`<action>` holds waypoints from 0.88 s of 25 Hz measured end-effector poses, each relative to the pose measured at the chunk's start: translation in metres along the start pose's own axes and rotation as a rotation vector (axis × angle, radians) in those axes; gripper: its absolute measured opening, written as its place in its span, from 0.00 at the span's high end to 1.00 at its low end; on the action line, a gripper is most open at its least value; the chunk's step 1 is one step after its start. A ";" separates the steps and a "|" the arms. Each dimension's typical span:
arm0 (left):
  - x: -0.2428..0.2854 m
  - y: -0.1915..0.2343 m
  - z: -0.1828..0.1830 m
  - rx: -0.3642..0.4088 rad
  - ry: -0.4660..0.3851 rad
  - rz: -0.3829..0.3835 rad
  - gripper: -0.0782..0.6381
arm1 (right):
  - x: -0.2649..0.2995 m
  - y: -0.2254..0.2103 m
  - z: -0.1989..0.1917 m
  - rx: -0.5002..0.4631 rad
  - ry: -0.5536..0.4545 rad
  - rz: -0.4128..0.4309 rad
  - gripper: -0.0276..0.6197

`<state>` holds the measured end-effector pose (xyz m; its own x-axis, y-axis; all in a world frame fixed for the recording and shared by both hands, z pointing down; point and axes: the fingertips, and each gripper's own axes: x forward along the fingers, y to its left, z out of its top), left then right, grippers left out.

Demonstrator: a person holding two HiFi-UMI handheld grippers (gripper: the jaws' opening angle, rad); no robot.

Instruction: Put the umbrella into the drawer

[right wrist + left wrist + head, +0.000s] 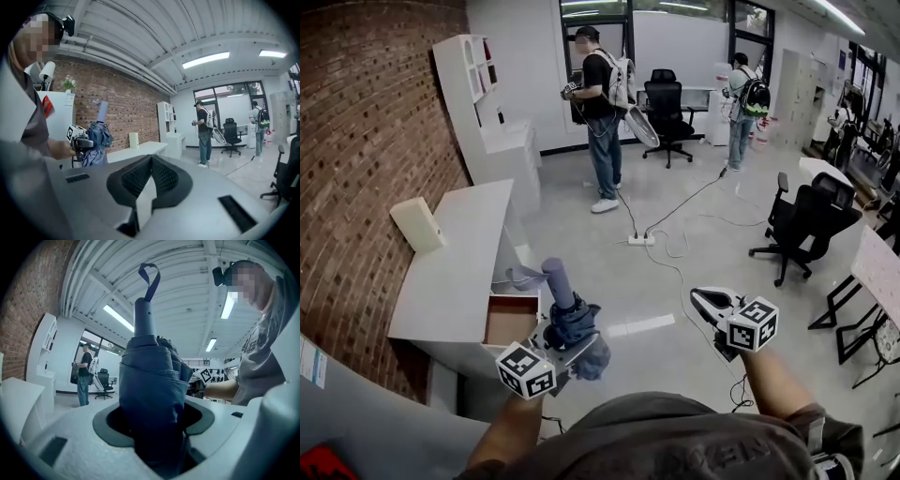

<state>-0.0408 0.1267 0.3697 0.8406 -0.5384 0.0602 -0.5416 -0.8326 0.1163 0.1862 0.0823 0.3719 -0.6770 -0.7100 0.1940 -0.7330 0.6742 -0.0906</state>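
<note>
A folded blue umbrella (570,323) stands upright, its grey handle (557,278) and wrist strap on top. My left gripper (565,345) is shut on its bunched fabric, just right of the open drawer (511,321) of the white desk (459,253). In the left gripper view the umbrella (151,380) fills the gap between the jaws. My right gripper (705,300) hangs over the floor to the right, its jaws together with nothing in them. In the right gripper view the pads of this gripper (151,161) meet, and the umbrella (96,136) shows at the left.
A beige box (417,223) lies on the desk by the brick wall. A power strip (640,240) and cables cross the floor. A person with a backpack (600,103) stands ahead, another person (741,103) further back. Black office chairs (806,220) stand at right, and white shelving (473,84) stands behind the desk.
</note>
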 end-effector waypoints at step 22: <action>0.097 0.150 0.002 -0.031 -0.012 0.112 0.52 | 0.162 -0.146 0.005 0.020 0.010 0.128 0.97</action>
<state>-0.0405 -0.0506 0.3913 0.7746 -0.6293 0.0630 -0.6311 -0.7630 0.1398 0.1833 -0.1317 0.4117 -0.7646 -0.6160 0.1896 -0.6417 0.7551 -0.1343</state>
